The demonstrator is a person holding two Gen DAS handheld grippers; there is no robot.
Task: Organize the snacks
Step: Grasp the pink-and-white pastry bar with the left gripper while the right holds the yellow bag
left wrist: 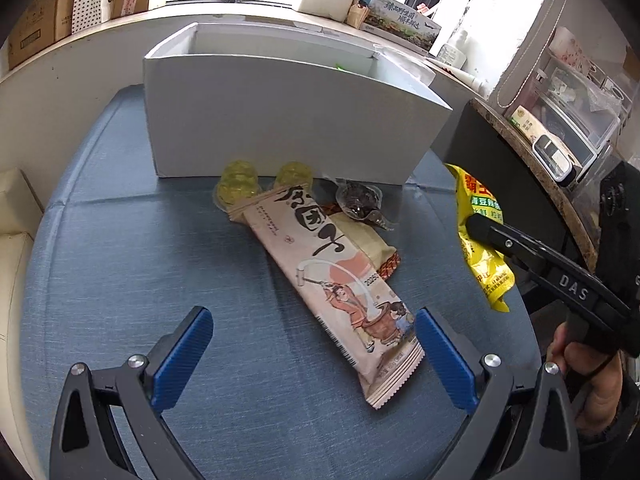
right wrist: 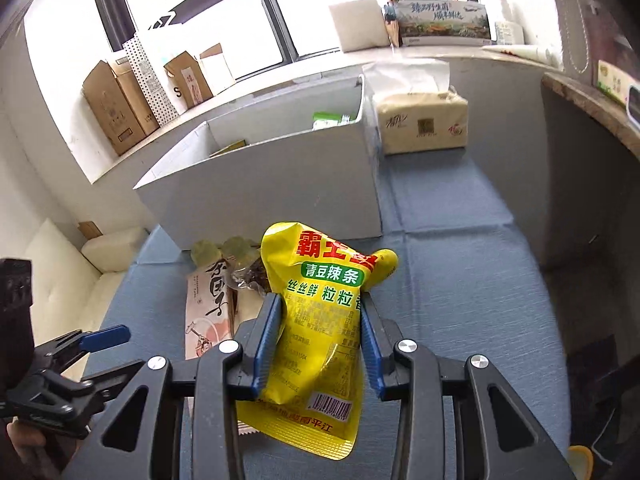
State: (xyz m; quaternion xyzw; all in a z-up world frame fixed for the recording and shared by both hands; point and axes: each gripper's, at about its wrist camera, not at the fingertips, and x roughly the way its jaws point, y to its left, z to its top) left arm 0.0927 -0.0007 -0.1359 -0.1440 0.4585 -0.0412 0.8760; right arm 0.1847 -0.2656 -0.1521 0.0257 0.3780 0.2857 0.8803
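While the right gripper (right wrist: 320, 344) pinched a yellow snack pouch (right wrist: 316, 328) between its blue pads, the pouch hung lifted off the blue cloth surface (right wrist: 460, 300), its printed top above the fingers and its barcoded bottom drooping below them. Ahead of that gripper and a little to its left stood an open white box (right wrist: 260, 184), with an inner divider and at least two packets already lying inside. Just beside the box, further ahead and to the right, sat a pack of tissues (right wrist: 422, 122). The left gripper (left wrist: 314, 360) was spread wide and held nothing, hovering low over the cloth. Between and beyond its fingers lay a long pink snack bar (left wrist: 332, 288), angled away toward the box, resting partly on a beige packet (left wrist: 368, 244). Further ahead, close against the front wall of the box, sat two yellow jelly cups (left wrist: 240, 186) and a clear packet of dark dried fruit (left wrist: 360, 200). The step in hand appeared to be carrying the yellow pouch to the box. The next move would likely call for lifting it above the near wall, choosing a compartment, then letting go, while the left gripper would need to close on the pink bar.
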